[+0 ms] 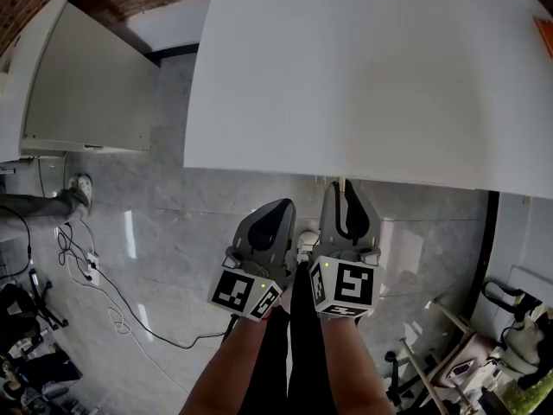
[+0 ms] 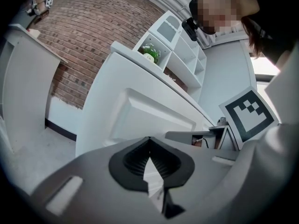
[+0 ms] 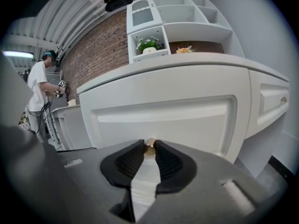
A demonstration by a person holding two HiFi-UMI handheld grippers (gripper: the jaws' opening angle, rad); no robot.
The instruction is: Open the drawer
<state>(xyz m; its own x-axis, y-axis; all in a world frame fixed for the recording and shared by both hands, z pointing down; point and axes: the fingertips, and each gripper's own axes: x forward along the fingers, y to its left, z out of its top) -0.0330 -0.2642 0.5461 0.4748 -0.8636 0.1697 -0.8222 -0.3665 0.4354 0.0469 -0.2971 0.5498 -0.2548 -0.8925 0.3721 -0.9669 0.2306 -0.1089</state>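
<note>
A white cabinet with a wide countertop (image 1: 363, 76) stands in front of me. Its drawer front (image 3: 163, 115) is a recessed white panel with a small brass knob (image 3: 149, 147). My right gripper (image 3: 149, 149) has its two black pads pressed against the knob's sides. In the head view the right gripper (image 1: 341, 186) reaches under the countertop's edge. My left gripper (image 1: 278, 206) hangs just left of it, short of the cabinet. In the left gripper view the left gripper (image 2: 149, 140) has its tips together with nothing between them.
A second white cabinet (image 1: 86, 85) stands to the left across a marble floor. Cables (image 1: 95, 292) trail over the floor at the lower left, near someone's shoe (image 1: 79, 188). White wall shelves hold a green plant (image 3: 148, 45). A person (image 3: 37, 87) stands far off.
</note>
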